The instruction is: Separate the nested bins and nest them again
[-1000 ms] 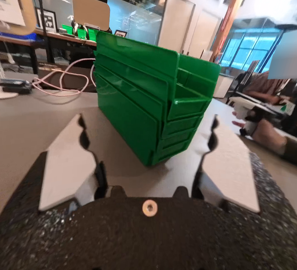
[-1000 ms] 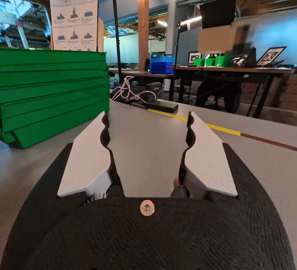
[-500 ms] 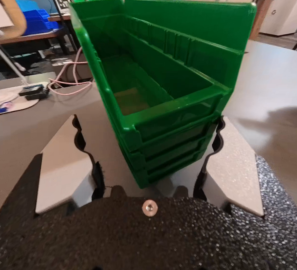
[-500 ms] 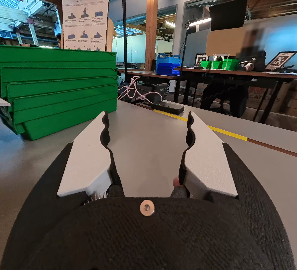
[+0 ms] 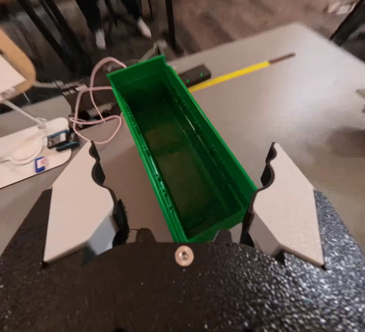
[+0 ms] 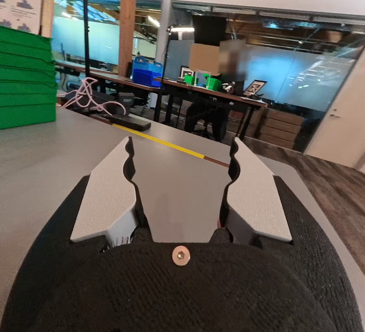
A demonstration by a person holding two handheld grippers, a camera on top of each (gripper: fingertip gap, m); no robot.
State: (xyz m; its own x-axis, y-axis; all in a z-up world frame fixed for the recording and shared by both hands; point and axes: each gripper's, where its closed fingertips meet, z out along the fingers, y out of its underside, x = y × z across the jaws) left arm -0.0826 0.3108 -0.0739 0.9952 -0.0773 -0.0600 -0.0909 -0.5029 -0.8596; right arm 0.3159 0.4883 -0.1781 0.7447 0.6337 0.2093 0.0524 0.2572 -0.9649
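Observation:
A stack of nested green bins [image 5: 171, 174] stands on the grey table [image 5: 266, 115]. In the left wrist view I look down into the top bin, which is empty. My left gripper [image 5: 182, 144] is open and hovers above the stack's near end. That end lies between the fingers, close to the right finger [image 5: 284, 194]; I cannot tell whether they touch. In the right wrist view the stack [image 6: 25, 85] shows from the side at the far left edge. My right gripper [image 6: 182, 140] is open and empty, low over bare table to the right of the stack.
A pink cable [image 5: 94, 105] and a black bar-shaped device [image 5: 195, 74] lie behind the stack. A yellow tape line [image 6: 158, 140] runs along the table's far edge. A white pad [image 5: 29, 154] with small items lies at the left. The table ends to the right [image 6: 316, 204].
My left gripper has risen and tipped down, from facing the stack's end to looking into the top bin. My right gripper has turned right, so the stack slid to the frame's left edge.

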